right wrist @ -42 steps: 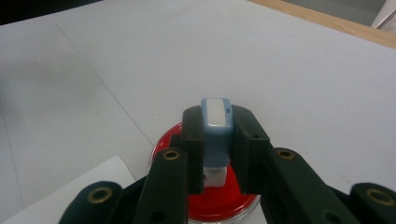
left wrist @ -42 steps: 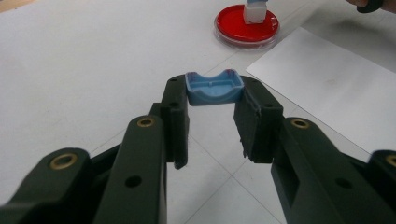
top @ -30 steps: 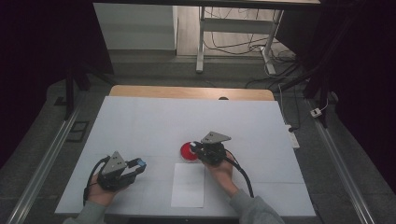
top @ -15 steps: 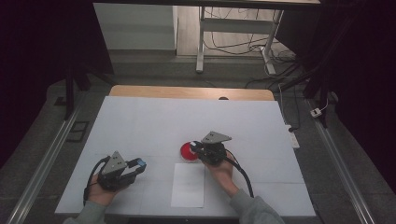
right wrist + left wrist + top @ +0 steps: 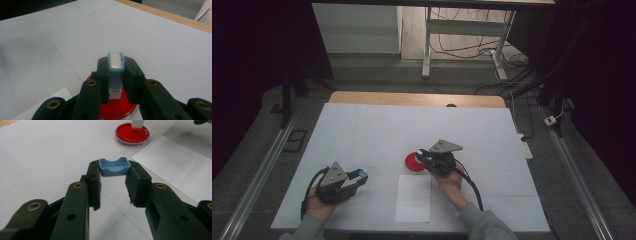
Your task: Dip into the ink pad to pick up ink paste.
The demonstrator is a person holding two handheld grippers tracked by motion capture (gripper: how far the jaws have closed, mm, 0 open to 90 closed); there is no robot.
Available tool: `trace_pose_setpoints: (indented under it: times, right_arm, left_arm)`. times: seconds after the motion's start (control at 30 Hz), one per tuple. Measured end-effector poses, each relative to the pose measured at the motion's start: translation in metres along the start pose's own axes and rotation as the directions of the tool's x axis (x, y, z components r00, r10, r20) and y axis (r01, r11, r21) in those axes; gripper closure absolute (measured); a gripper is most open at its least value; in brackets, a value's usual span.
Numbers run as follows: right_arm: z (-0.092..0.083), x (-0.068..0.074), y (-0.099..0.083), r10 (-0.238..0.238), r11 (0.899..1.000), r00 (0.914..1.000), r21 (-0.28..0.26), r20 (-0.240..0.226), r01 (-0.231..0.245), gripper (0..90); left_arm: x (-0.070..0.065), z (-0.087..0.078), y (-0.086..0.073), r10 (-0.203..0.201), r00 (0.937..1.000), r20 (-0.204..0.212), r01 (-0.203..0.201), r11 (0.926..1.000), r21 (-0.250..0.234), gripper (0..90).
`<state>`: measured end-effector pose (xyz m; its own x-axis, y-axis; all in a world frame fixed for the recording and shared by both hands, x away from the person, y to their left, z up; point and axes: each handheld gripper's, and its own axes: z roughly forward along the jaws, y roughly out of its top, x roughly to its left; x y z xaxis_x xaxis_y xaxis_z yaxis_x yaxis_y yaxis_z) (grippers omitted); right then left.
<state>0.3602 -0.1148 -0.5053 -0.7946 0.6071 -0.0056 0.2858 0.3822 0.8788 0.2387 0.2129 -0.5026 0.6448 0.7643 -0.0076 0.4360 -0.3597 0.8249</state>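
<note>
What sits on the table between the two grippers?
In the high view, a white paper sheet lies between the left gripper and right gripper.

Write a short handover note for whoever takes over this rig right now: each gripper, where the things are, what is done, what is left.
Left gripper: shut on a small blue plastic cap, low over the white table.
Right gripper: shut on a blue-and-white stamp body, white end down over the round red ink pad.
White paper sheet: flat near the table's front edge, unmarked.
Done: cap is off.
Left, probably: ink, stamp the sheet, recap.
</note>
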Motion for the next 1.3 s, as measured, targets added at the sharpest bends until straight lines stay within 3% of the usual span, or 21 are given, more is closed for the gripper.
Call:
trace_pose_setpoints:
  times: [0.63,1.3]
  right_arm:
    - [0.003,0.001,0.004,0.002,1.000,0.9999,-0.013,-0.011,-0.002,75.8]
    - [0.015,0.002,-0.001,-0.010,0.999,0.9999,0.032,-0.012,0.011,75.9]
  left_arm:
    - [0.000,0.000,0.000,0.000,1.0000,0.001,0.000,1.0000,0.003,65.4]
    - [0.000,0.000,0.000,0.000,1.0000,0.002,0.000,1.0000,0.005,65.4]
